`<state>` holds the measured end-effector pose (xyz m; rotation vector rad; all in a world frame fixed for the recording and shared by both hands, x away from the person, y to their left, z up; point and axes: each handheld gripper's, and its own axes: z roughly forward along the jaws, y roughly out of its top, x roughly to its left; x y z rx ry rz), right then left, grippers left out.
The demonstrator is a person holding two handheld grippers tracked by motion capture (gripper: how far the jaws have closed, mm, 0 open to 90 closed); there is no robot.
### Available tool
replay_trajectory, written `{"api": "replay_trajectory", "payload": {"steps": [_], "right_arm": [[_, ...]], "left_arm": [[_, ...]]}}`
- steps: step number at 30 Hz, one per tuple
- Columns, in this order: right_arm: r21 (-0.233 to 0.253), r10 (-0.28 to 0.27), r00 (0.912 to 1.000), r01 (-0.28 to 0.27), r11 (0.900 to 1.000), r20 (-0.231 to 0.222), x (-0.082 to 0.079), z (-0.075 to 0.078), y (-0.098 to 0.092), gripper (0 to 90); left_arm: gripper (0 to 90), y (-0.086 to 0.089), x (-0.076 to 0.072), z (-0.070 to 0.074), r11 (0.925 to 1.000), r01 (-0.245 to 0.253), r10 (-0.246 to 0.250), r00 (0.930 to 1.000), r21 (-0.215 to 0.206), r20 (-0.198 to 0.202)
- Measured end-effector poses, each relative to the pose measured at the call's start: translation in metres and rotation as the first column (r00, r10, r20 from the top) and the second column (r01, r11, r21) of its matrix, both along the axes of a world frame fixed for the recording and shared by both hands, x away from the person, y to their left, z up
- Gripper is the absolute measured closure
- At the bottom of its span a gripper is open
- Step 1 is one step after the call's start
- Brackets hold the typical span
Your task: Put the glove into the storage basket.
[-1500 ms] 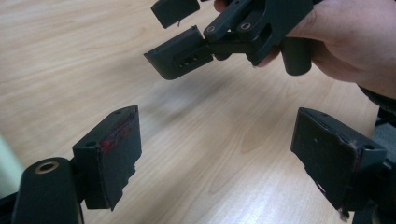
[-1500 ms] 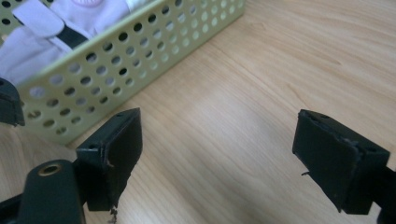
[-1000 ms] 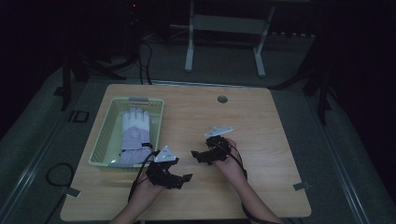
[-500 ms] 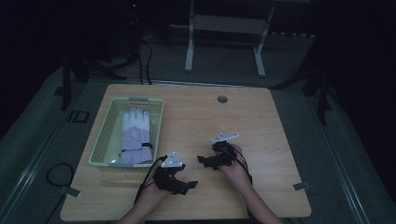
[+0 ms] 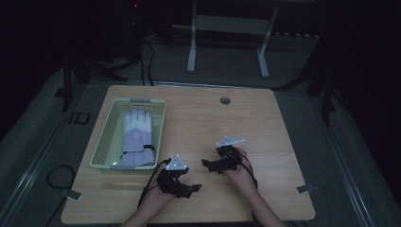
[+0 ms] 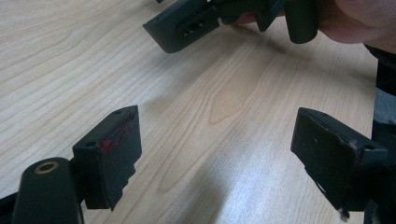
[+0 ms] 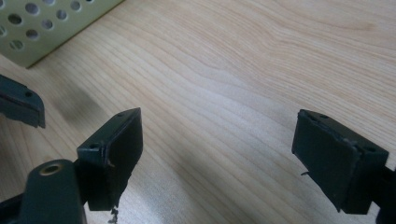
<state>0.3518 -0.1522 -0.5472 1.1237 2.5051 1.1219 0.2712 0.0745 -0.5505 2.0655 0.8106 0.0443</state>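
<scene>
left tool (image 5: 191,188) drawn back toward table edge, right tool (image 5: 208,164) slightly nearer too

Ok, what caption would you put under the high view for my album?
Two open grippers, left and right, rest on a wooden table beside a green basket holding a glove.

White-and-lilac glove (image 5: 136,138) lying flat, palm side down, fingers pointing toward the table's far edge, cuff toward the near edge, inside the pale green perforated basket (image 5: 102,142) at the table's left
</scene>
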Motion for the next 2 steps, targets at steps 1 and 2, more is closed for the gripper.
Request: {"api": "replay_trajectory", "payload": {"steps": [1, 2], "right_arm": [[-0.003, 0.001, 1.0000, -0.001, 1.000, 0.000, 0.0001, -0.0001, 0.0000, 16.3], [-0.002, 0.002, 1.0000, -0.002, 1.000, -0.001, 0.0003, -0.0003, 0.0001, 16.3]], "left_arm": [[16.4, 0.0001, 0.0001, -0.0002, 1.0000, 0.000, 0.000, 1.0000, -0.003, -0.002], [16.3, 0.0001, 0.0002, -0.0003, 1.0000, 0.002, -0.002, 1.0000, -0.007, -0.003]]}}
